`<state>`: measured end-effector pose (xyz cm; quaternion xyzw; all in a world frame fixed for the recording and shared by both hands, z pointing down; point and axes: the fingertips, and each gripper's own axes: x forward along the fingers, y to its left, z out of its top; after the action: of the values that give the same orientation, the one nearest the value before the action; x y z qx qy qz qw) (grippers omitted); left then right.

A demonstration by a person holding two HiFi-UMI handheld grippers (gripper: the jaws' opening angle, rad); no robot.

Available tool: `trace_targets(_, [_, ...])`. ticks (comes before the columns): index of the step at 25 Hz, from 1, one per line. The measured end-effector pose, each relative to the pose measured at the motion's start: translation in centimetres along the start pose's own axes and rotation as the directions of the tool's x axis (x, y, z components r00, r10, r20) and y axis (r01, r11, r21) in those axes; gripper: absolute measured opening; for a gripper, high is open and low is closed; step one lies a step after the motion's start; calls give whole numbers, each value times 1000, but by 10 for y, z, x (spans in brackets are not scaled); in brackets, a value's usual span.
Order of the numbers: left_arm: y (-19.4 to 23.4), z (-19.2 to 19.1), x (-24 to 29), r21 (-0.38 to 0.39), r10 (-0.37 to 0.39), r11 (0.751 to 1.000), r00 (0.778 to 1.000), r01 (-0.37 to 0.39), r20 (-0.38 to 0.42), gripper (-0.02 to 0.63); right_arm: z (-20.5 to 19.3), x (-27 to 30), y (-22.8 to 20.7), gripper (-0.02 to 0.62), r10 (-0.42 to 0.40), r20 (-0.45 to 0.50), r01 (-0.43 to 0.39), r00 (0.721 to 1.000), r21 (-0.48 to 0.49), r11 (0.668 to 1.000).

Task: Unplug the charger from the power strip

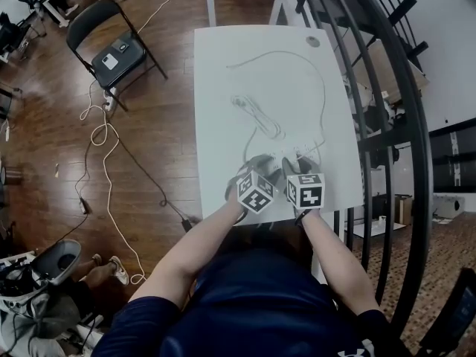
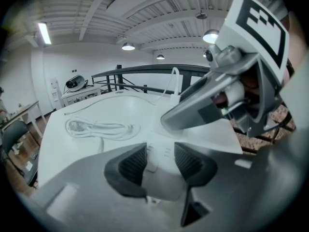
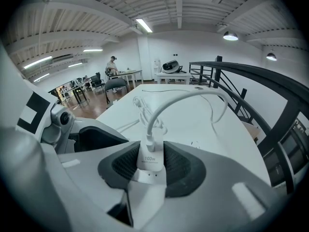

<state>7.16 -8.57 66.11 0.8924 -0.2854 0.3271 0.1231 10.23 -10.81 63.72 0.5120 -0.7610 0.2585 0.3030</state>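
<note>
Beyond the power strip [image 2: 161,173] — coiled cable [image 2: 101,128]; left jaws clamp strip, right jaws charger [image 3: 149,158].

The left forearm [image 1: 199,250] and the right forearm [image 1: 332,257] reach forward over the near edge of the table [image 1: 223,88], close together. The left hand-held gripper [image 2: 160,162] slants downward, its jaws wide, with the pads against both sides of the power strip [image 2: 159,180]. Just beside it, the right hand-held gripper [image 3: 151,164] clamps the charger [image 3: 149,157].
</note>
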Motion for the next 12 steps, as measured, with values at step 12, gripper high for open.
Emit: trace_targets(12, [1, -1, 2, 0, 6, 1000, 1000, -6, -4, 183, 0, 2, -1, 142, -3, -3, 3, 1000, -1, 1000])
